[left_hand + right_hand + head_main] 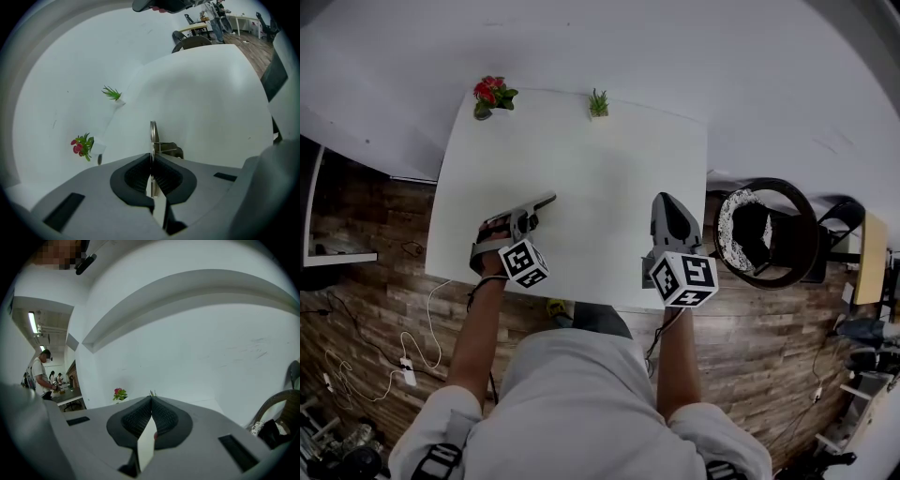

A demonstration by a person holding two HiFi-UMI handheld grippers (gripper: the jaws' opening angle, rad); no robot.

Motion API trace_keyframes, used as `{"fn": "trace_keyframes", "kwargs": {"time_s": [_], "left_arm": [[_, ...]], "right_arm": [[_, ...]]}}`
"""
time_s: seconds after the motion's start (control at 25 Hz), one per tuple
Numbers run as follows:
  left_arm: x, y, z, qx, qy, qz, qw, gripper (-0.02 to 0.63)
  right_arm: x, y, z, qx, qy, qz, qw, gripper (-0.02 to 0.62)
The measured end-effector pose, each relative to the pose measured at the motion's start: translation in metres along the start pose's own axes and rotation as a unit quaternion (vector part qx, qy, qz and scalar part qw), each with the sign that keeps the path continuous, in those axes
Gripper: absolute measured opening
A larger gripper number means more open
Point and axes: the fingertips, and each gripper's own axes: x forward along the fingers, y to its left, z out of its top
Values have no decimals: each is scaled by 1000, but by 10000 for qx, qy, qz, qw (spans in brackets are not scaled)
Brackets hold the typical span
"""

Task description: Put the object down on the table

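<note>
Metal tool [153, 133], thin and seen edge-on, clamped in the left gripper [152, 164]. The jaws are pressed tight on it and tilted down over the near part of the white surface [581, 150], likely to set it down. Whether the tip touches the surface: cannot tell. What kind of tool it is: unclear. Right gripper [151, 401] pinched together, empty, apparently parked aside. Far edge: red flowers [493, 94], small green plant [598, 102].

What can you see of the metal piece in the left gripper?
The metal piece is thin, flat and silvery, seen edge-on, with a small bracket-like part on its right side. The left gripper is shut on its near end, so it juts forward beyond the jaws, above the white table. Whether it touches the table cannot be told.
</note>
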Motion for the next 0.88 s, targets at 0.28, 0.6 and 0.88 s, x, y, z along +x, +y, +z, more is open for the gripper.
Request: {"fn": "trace_keyframes", "kwargs": {"time_s": [0.28, 0.6, 0.88], "left_arm": [[9, -5, 3, 193, 100, 28, 9998, 21], [6, -18, 5, 198, 130, -222, 9995, 40], [5, -27, 4, 187, 162, -391, 9989, 69]], "right_arm": [[-1, -8, -4, 9, 46, -60, 10000, 9], [-9, -15, -5, 40, 70, -114, 9999, 9], [-18, -18, -7, 55, 57, -161, 9998, 9]]}}
